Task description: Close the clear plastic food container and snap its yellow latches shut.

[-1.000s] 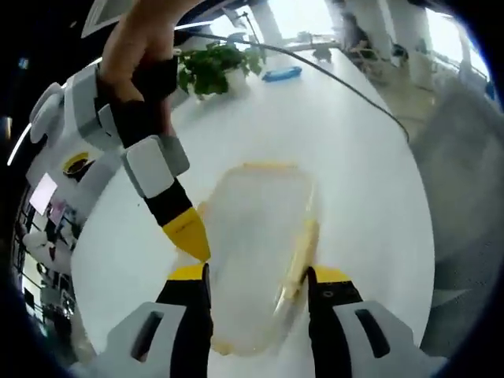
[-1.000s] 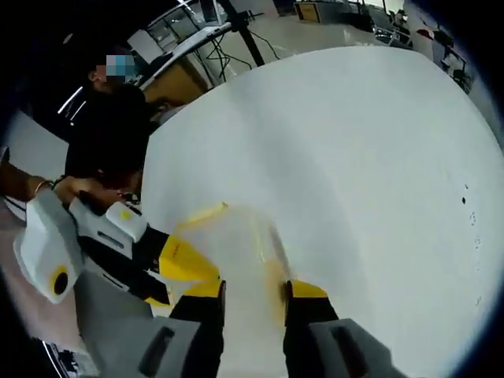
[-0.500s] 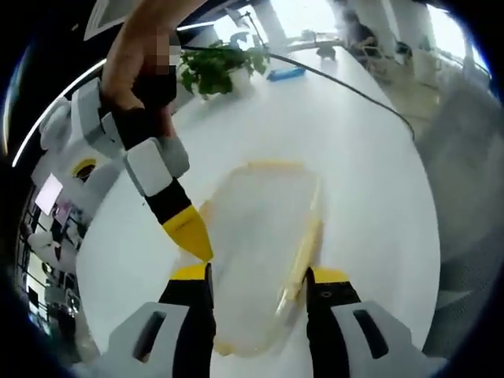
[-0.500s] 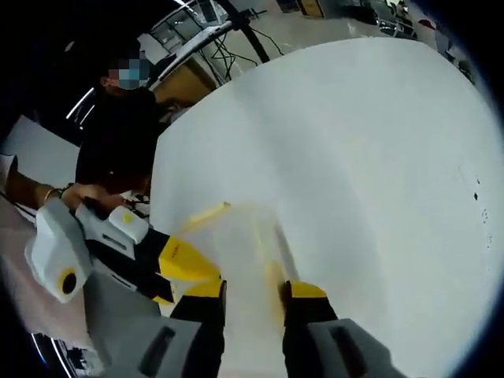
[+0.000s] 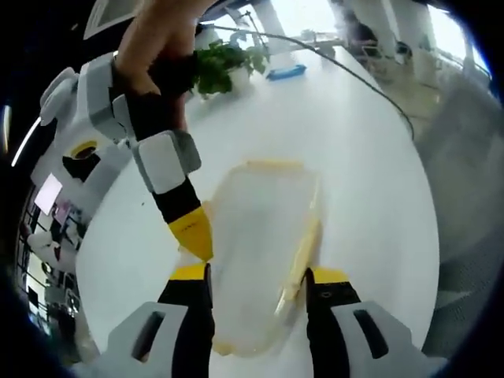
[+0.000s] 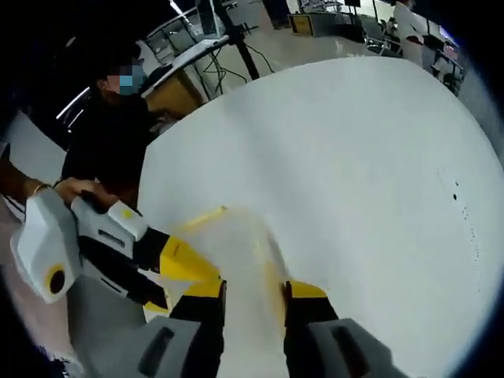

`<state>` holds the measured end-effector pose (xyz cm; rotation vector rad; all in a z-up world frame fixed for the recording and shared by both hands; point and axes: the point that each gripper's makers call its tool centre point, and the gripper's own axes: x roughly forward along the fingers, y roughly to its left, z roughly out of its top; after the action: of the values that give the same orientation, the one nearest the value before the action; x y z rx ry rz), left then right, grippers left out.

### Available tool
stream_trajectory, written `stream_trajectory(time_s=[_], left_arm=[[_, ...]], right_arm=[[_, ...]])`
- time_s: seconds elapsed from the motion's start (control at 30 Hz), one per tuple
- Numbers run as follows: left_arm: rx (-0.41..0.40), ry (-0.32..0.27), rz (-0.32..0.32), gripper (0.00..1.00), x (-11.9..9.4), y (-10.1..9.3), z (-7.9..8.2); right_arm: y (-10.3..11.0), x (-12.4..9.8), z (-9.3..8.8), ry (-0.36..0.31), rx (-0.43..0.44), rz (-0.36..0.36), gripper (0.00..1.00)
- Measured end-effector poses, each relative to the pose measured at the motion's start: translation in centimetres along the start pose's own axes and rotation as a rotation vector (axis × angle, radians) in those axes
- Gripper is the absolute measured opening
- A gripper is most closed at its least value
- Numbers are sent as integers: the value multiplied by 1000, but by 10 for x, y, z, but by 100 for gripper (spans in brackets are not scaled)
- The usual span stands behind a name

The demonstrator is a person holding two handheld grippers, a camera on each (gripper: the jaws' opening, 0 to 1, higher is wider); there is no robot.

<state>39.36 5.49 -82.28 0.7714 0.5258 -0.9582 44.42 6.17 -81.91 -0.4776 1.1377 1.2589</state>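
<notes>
The clear plastic container [image 5: 260,236] lies flat on the white table [image 5: 362,181] with its lid on. One yellow latch [image 5: 272,165] sits at its far end and another [image 5: 305,248] runs along its right side. My left gripper [image 5: 257,276] stands over the near end with its jaws apart. The right gripper's yellow fingertip [image 5: 193,232] rests at the container's left rim. In the right gripper view, my right gripper [image 6: 253,290] holds its jaws a narrow gap apart over the container [image 6: 236,244], with a yellow latch [image 6: 272,272] beside its right jaw. The left gripper's yellow fingertip [image 6: 181,260] touches the container's left edge.
A potted plant [image 5: 216,67], a blue object [image 5: 282,73] and a dark cable [image 5: 354,83] lie at the table's far end. A hand [image 5: 157,39] holds the right gripper. A person in black [image 6: 110,134] stands beyond the table edge. Bare tabletop [image 6: 354,157] spreads to the right.
The right gripper's body has shifted slightly up and right in the left gripper view, its tip still at the rim. Both jaw gaps and the container look unchanged.
</notes>
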Motion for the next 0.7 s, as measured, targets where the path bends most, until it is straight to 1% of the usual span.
stream_trajectory(time_s=[0.03,0.13,0.23,0.33,0.37,0.53,0.63,0.7], left_arm=[[-1,1,-1,43,0,0,0],[3,7,-3,43,-1,0,0],[0,5,-5,43,-1,-1,0],[3,4,-5,44,-2,-1,0],[2,3,-5,44,-1,-1,0],[5,-4,-7,44,-2,0,0],[-13,-25,-12,45,-3,-1,1],[-18,-53,-4,46,-3,-1,2]], right_arm=[[-2,1,3,-16,-5,-16,26],[-1,-1,2,-76,-11,-84,26],[0,-3,2,-114,-30,-140,26],[1,-4,0,-138,-27,-164,26],[0,-4,2,-148,-22,-168,26],[0,-4,2,-166,-20,-188,27],[-1,-4,4,-192,-5,-212,27],[-3,-5,4,-213,9,-222,27]])
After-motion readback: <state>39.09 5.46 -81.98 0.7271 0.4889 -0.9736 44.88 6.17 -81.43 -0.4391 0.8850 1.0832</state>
